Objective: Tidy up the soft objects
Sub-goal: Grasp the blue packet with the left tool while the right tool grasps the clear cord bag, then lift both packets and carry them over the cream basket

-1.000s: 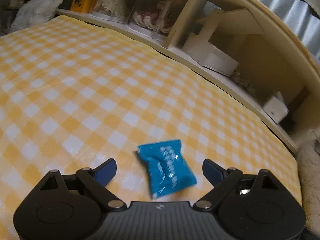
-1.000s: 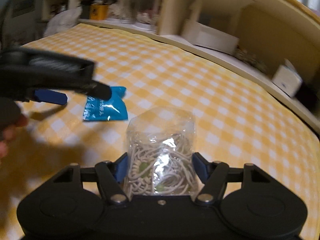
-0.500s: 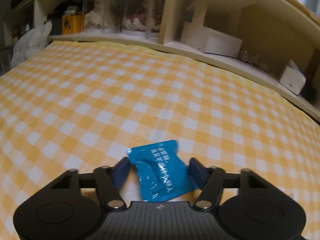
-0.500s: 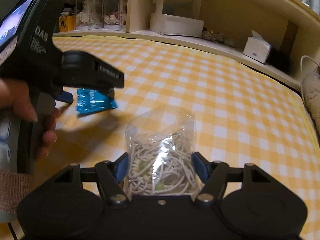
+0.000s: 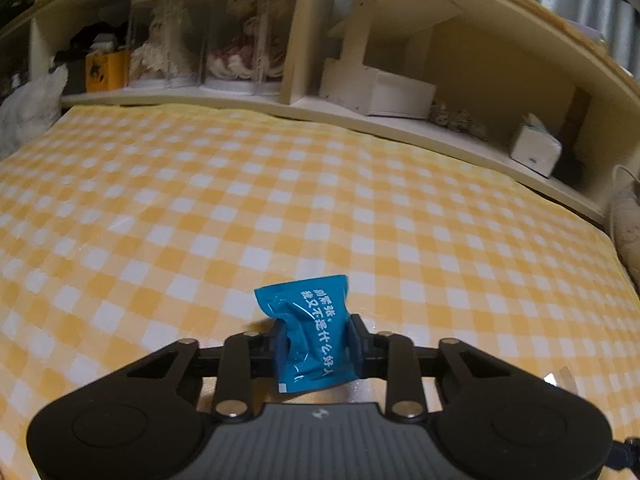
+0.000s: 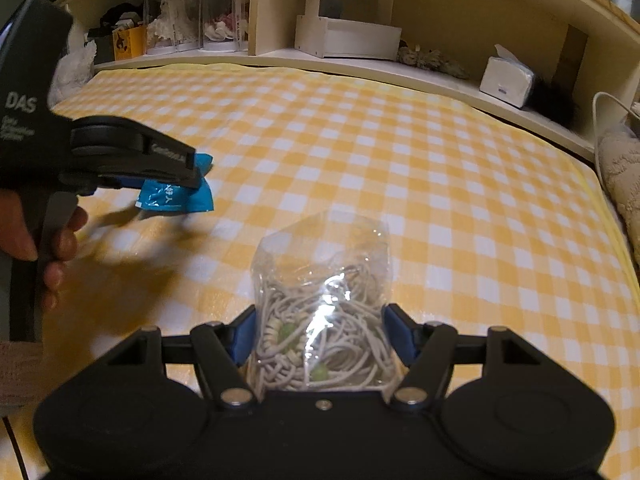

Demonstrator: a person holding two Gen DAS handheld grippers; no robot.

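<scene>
My left gripper (image 5: 318, 340) is shut on a small blue packet (image 5: 310, 336) with white print and holds it just above the yellow checked cloth (image 5: 320, 184). In the right wrist view the left gripper (image 6: 176, 176) shows at the left with the blue packet (image 6: 180, 199) between its fingers. My right gripper (image 6: 322, 336) is shut on a clear bag of pale cord with green beads (image 6: 324, 320), held over the cloth (image 6: 400, 152).
A cream shelf unit (image 5: 360, 80) runs along the far edge, holding clear jars (image 5: 168, 40), a white box (image 5: 384, 92), a tissue pack (image 6: 506, 80) and an orange box (image 6: 128, 42). A knitted cloth (image 6: 620, 176) lies at the right edge.
My left gripper has closed on the blue packet and lifted it off the cloth. The right gripper keeps hold of the clear bag and has tilted up toward the shelf.
</scene>
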